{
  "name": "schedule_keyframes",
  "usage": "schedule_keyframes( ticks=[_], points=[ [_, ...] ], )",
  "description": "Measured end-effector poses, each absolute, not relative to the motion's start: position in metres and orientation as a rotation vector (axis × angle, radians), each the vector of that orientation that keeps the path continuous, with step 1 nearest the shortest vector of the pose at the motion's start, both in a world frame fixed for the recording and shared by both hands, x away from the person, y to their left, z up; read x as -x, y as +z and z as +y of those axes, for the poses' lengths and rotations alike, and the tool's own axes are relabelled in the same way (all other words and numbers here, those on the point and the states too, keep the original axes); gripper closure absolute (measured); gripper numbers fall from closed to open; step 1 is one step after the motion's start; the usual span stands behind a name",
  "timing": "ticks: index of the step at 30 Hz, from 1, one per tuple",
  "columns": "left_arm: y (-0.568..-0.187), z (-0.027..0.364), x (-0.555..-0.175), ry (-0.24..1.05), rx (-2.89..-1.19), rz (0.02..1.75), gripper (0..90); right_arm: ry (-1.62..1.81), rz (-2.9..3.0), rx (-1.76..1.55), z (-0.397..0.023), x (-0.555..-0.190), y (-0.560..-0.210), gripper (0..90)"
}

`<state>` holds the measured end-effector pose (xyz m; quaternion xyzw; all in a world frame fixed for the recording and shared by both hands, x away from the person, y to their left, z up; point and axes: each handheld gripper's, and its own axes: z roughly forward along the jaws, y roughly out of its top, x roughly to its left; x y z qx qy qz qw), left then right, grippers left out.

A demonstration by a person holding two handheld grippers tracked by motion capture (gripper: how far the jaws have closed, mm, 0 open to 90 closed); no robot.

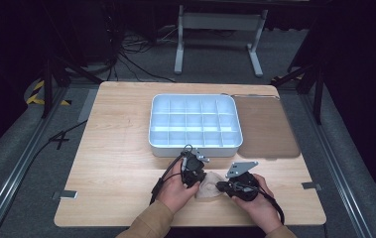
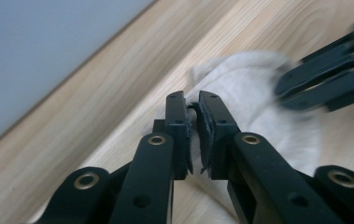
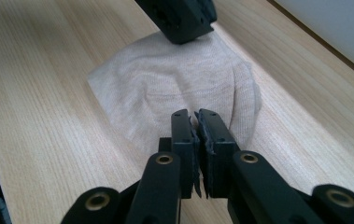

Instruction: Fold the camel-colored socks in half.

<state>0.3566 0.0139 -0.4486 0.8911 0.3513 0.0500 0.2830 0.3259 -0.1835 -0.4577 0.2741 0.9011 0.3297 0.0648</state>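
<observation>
Black jaws of the left gripper [image 2: 193,116] stand almost together, and they look pinched on an edge of the cloth [image 2: 254,93]. That cloth is small, soft and beige. It lies bunched on the table [image 1: 116,148], near the front edge, between the two hands.

From its own view, the right gripper [image 3: 196,126] has its jaws nearly closed too, low at the near edge of the cloth [image 3: 174,88]. I cannot tell if a bit of cloth is caught between them or if they just touch it. From above, the left gripper [image 1: 191,171] and the right gripper [image 1: 223,187] sit close together, one at each side of the cloth [image 1: 209,188].

I think the step is getting hold of the cloth with both grippers, to fold it or lift it. Next, the right gripper needs a sure bite on its edge. Then both hands should move together and gently, so the cloth does not slip out.

Farther back on the table is a white tray [image 1: 195,144] with many small boxes inside. Beside it, on the right, lies a flat brown lid [image 1: 267,129]. The tray is well apart from the cloth.
</observation>
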Motion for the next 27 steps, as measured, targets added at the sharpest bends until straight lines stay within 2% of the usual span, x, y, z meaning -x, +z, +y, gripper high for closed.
schedule_keyframes(
  ticks=[5, 9, 15, 27],
  points=[
    [-0.45, 0.019, -0.36, 0.128, -2.399, 0.949, 85.8, 1.018, 2.716, -0.843, -0.188, -0.326, -0.459, 85.6],
    [-0.446, 0.024, -0.358, 0.133, -2.393, 0.954, 82.1, 1.025, 2.705, -0.86, -0.191, -0.326, -0.456, 87.4],
    [-0.438, 0.034, -0.353, 0.112, -2.379, 0.972, 81.6, 1.08, 2.655, -0.863, -0.191, -0.326, -0.446, 88.9],
    [-0.439, 0.046, -0.347, 0.06, -2.414, 1.015, 82.8, 1.093, 2.708, -0.816, -0.168, -0.331, -0.449, 89.2]
  ],
)
